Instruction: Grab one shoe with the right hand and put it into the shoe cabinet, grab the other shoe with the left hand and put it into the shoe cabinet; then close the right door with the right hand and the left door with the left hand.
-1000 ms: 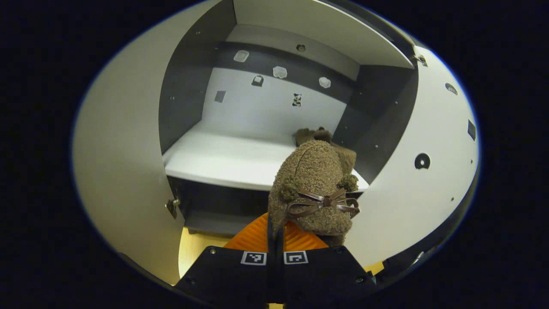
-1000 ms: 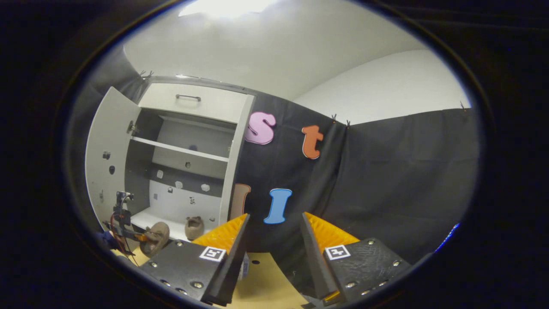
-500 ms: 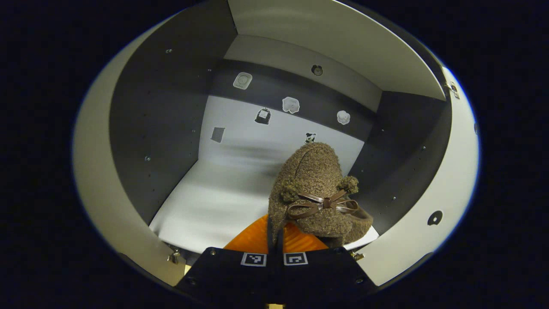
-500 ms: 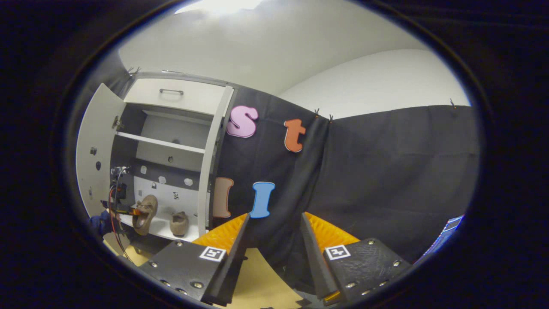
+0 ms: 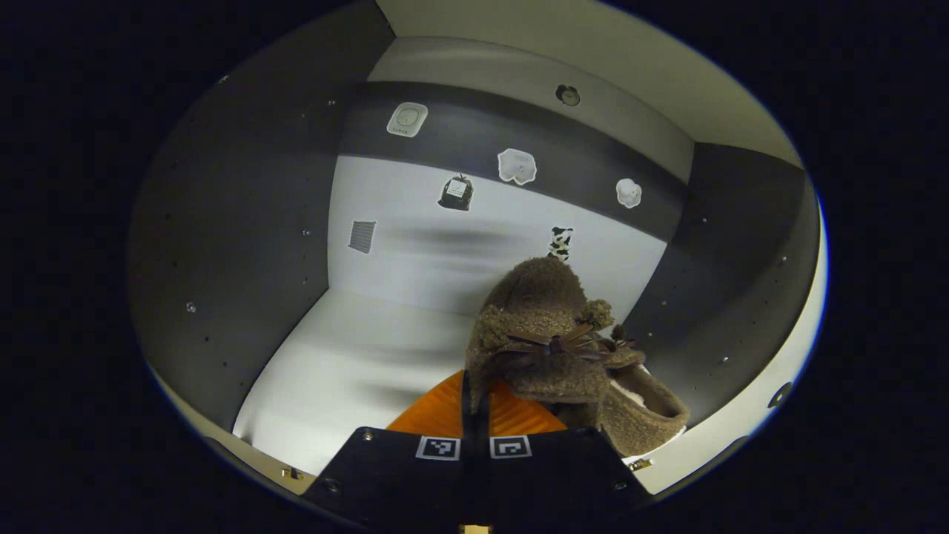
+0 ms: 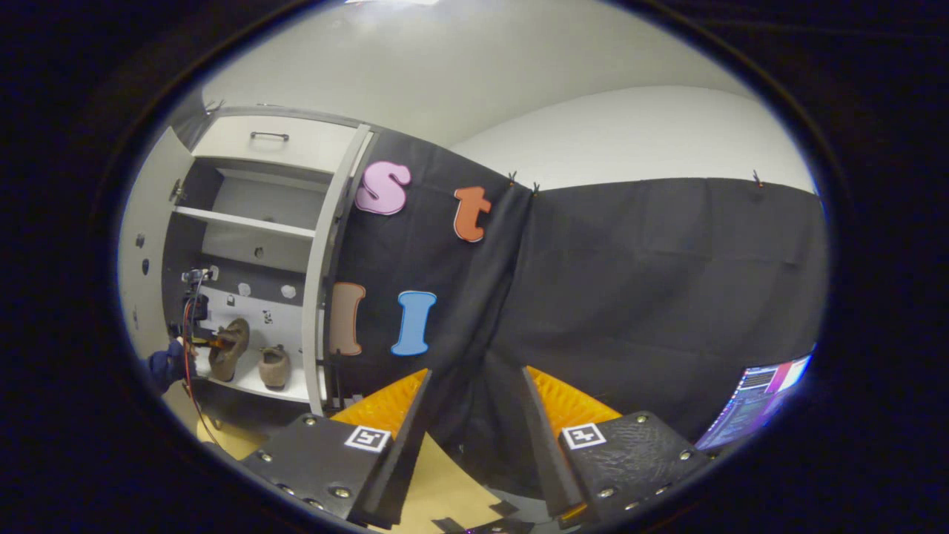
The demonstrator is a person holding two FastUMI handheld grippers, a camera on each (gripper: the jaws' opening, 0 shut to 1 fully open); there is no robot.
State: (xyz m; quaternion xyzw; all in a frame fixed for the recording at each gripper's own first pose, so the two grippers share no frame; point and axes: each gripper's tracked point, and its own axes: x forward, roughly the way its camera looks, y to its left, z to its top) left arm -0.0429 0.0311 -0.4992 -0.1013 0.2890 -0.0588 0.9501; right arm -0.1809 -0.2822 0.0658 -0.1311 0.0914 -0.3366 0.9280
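Moved further into the shoe cabinet [image 5: 245,245] since the earlier frame: left gripper [image 5: 474,400] went from outside the doors to well inside the lower compartment, door panels dropped to the frame edges.

Left gripper view: fingers were clamped together on the brown fuzzy shoe [image 5: 545,337], pinching its edge, bow facing the camera. Shoe was held over the right part of the white shelf floor [image 5: 348,371]. Second shoe [image 5: 641,415] lay just right of and under it on the shelf floor, near the right side wall; whether they touched, could not tell. Small stickers sat on the back wall.

Right gripper view: right gripper [image 6: 471,400] was spread open, nothing between the fingers, aimed at the black cloth wall [image 6: 630,297] well right of the cabinet. Cabinet [image 6: 245,215] sat far left with doors open, drawer on top, one upper shelf. Left gripper [image 6: 194,326] was visible far off inside the lower compartment holding the shoe [image 6: 226,348] up, toe down; other shoe [image 6: 274,365] rested on the shelf to its right. A screen [image 6: 756,400] glowed at the right edge.
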